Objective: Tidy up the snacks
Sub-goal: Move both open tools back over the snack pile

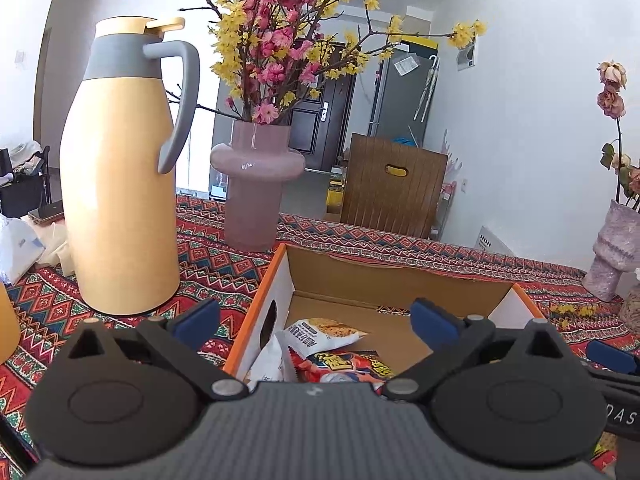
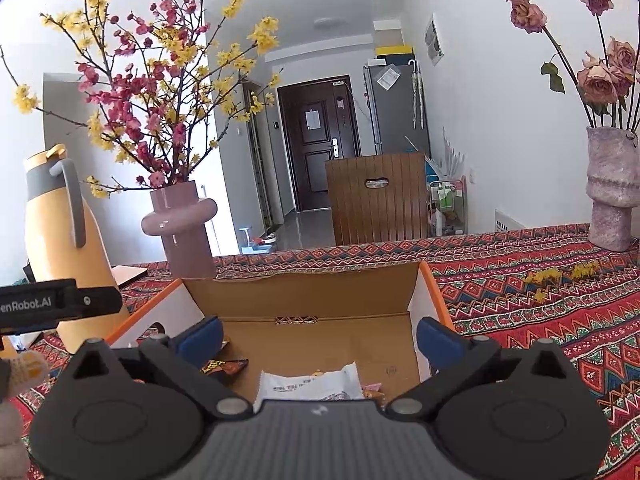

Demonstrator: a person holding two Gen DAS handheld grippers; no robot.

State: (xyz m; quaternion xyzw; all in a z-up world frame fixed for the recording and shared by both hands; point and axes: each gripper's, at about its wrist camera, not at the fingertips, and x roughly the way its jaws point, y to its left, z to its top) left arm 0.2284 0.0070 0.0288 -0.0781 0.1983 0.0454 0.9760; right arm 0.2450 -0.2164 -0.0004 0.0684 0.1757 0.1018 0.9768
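Note:
An open cardboard box with an orange rim stands on the patterned tablecloth; its far wall also shows in the right wrist view as box. Inside lie a yellow-and-white snack packet, a white wrapper and a red-orange packet. The right wrist view shows a white packet and a small dark orange wrapper on the box floor. My left gripper hangs open over the box's left wall, nothing between its blue pads. My right gripper is open above the box, also holding nothing.
A tall yellow thermos jug stands left of the box. Behind it is a pink vase of flowering branches. A mottled vase of dried roses sits far right, a wooden chair back beyond the table. Yellow petals litter the cloth.

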